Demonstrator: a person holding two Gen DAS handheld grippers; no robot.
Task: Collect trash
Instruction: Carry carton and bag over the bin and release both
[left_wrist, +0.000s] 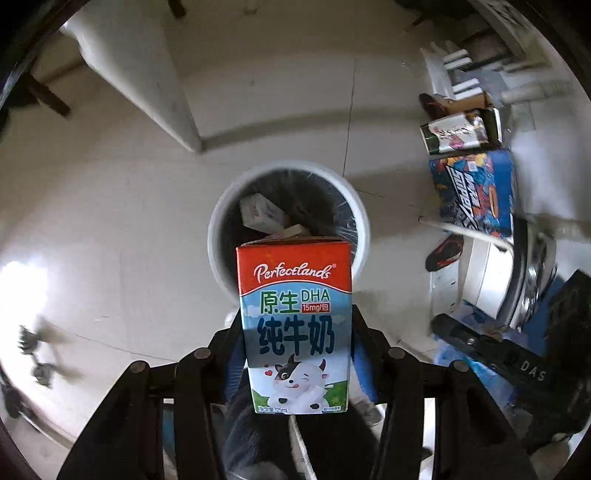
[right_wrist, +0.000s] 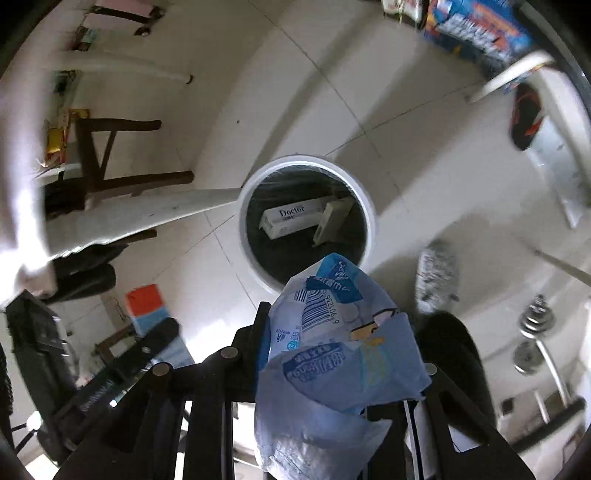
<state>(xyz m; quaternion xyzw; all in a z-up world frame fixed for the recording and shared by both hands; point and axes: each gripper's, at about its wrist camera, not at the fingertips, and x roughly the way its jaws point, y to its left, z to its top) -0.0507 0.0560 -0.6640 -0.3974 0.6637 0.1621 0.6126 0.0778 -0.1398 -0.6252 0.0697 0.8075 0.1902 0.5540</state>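
My left gripper (left_wrist: 295, 325) is shut on a small milk carton (left_wrist: 295, 325) with a red top and a cartoon cow, held upright above the floor. Beyond it stands a round white trash bin (left_wrist: 229, 206) with a dark liner and boxes inside. My right gripper (right_wrist: 332, 332) is shut on a crumpled light-blue plastic wrapper (right_wrist: 340, 354) with a barcode. The same bin (right_wrist: 369, 206) lies just beyond and below it, holding a white "Doctor" box (right_wrist: 291, 218) and a smaller box (right_wrist: 332, 221).
Pale tiled floor surrounds the bin. In the left wrist view a white table leg (left_wrist: 147, 74) is at the upper left, and colourful boxes (left_wrist: 476, 192) and a shoe (left_wrist: 443, 254) at the right. In the right wrist view a dark wooden chair (right_wrist: 107, 155) is at the left, dumbbells (right_wrist: 535, 332) at the right.
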